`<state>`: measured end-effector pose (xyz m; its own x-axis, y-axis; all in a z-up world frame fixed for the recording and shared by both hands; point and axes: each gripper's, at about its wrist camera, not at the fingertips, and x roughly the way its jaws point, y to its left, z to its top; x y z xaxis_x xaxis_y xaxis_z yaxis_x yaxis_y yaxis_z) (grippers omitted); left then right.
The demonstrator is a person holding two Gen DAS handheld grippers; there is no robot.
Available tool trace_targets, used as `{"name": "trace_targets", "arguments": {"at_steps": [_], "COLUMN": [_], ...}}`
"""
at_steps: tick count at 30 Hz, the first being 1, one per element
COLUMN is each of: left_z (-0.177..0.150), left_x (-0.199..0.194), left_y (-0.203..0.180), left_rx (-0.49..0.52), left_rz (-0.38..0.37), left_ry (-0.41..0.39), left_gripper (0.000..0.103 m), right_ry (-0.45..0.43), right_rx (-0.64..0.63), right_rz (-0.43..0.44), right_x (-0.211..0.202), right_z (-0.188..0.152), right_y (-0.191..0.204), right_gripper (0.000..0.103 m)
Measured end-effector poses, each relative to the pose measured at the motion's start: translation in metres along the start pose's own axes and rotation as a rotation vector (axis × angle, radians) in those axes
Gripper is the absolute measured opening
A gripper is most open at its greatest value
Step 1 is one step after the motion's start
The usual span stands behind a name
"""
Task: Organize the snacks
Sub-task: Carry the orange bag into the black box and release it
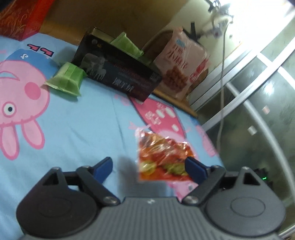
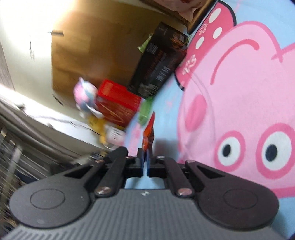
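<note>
My left gripper (image 1: 148, 167) is open over a blue cartoon-pig bedsheet (image 1: 73, 129). An orange-red snack packet (image 1: 162, 157) sits between its blue fingertips, nearer the right one. My right gripper (image 2: 145, 157) is shut on the edge of an orange-red snack packet (image 2: 149, 134), seen edge-on and upright. A black snack box (image 1: 118, 73) lies further back with green packets (image 1: 66, 79) beside and behind it. It also shows in the right wrist view (image 2: 158, 62).
A pink snack bag (image 1: 182, 62) leans against the wooden headboard (image 1: 110, 16). A red box (image 1: 22, 16) sits at the far left and also shows in the right wrist view (image 2: 118, 103), next to a plush toy (image 2: 85, 96). The bed's edge (image 1: 208, 129) drops off at right.
</note>
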<state>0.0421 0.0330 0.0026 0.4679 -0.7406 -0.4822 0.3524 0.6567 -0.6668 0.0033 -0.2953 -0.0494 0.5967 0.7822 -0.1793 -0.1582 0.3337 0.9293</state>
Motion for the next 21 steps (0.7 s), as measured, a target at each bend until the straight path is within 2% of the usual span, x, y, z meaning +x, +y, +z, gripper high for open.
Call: {"name": "trace_targets", "arguments": {"at_steps": [3, 4, 7, 9, 14, 16, 19, 21], "left_z": [0.010, 0.014, 0.034, 0.052, 0.120, 0.146, 0.171, 0.176], "left_x": [-0.004, -0.005, -0.008, -0.008, 0.000, 0.013, 0.040, 0.058], "left_y": [0.002, 0.001, -0.004, -0.007, -0.024, -0.028, -0.024, -0.018], "left_rx": [-0.041, -0.047, -0.037, -0.020, 0.112, 0.158, 0.205, 0.208], "left_rz": [-0.097, -0.116, -0.144, -0.125, 0.013, 0.081, 0.181, 0.277], "left_ry": [0.001, -0.006, -0.041, -0.065, -0.179, -0.208, -0.202, -0.184], "left_gripper": [0.089, 0.086, 0.064, 0.060, 0.061, 0.066, 0.074, 0.074], "right_ry": [-0.017, -0.018, -0.013, -0.006, -0.029, -0.042, -0.091, -0.134], "right_rx": [0.020, 0.015, -0.029, -0.061, -0.195, -0.262, -0.396, -0.521], "right_rz": [0.084, 0.102, 0.113, 0.107, 0.015, -0.049, -0.203, -0.344], "right_x": [-0.005, -0.005, 0.006, 0.019, 0.065, 0.092, 0.137, 0.158], "right_z": [0.013, 0.017, 0.031, 0.043, 0.091, 0.112, 0.133, 0.138], "right_y": [0.011, 0.016, 0.033, 0.045, 0.075, 0.086, 0.095, 0.095], "right_gripper": [0.005, 0.005, 0.005, 0.005, 0.005, 0.005, 0.008, 0.013]}}
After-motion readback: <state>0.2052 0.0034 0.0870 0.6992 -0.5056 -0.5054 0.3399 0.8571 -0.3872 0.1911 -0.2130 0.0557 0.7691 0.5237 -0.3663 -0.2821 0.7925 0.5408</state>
